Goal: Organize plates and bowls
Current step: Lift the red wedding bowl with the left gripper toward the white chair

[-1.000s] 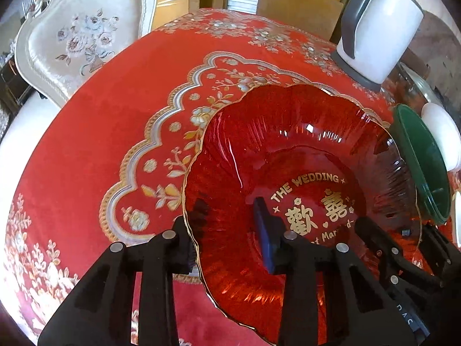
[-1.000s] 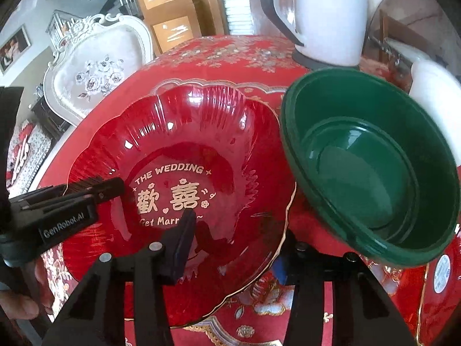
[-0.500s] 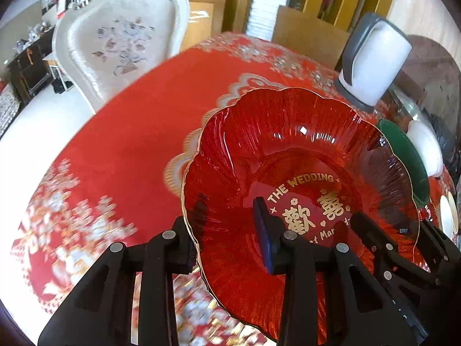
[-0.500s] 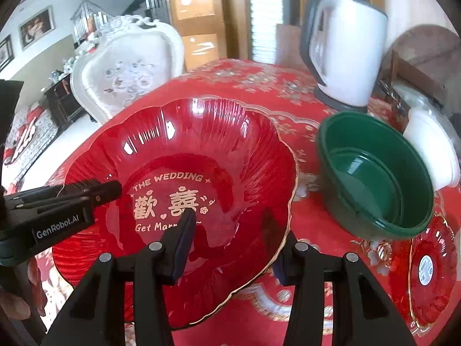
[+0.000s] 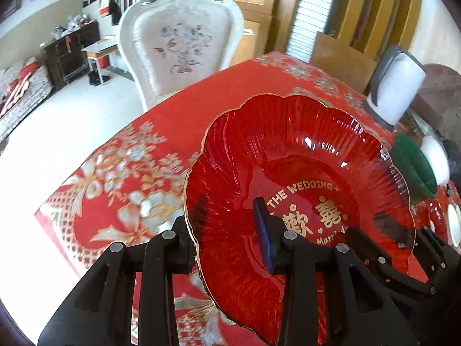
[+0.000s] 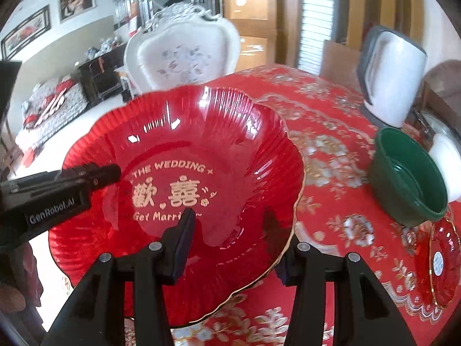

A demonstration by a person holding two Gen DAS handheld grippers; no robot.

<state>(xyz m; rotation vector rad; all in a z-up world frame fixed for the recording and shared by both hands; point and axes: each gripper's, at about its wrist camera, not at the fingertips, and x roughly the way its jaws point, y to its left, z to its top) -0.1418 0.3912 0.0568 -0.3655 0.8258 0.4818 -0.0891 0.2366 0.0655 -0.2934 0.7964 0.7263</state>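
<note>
A large red glass wedding plate (image 5: 302, 173) with a gold scalloped rim and gold lettering is held in the air by both grippers. My left gripper (image 5: 227, 230) is shut on its left rim, one finger inside and one below. My right gripper (image 6: 230, 239) is shut on its right rim the same way; the plate (image 6: 178, 150) fills that view. The left gripper's finger (image 6: 86, 176) shows at the plate's left side. A green bowl (image 6: 409, 173) sits on the red tablecloth to the right, also seen in the left wrist view (image 5: 412, 164).
A white kettle (image 6: 391, 77) stands at the table's far right. A white bowl (image 6: 446, 161) sits behind the green bowl. A small red plate (image 6: 443, 262) lies near the right edge. A white ornate chair (image 5: 181, 43) stands beyond the table.
The red plate has been lifted higher off the table by both grippers and drawn back and left, away from the green bowl. Both grips are unchanged.
</note>
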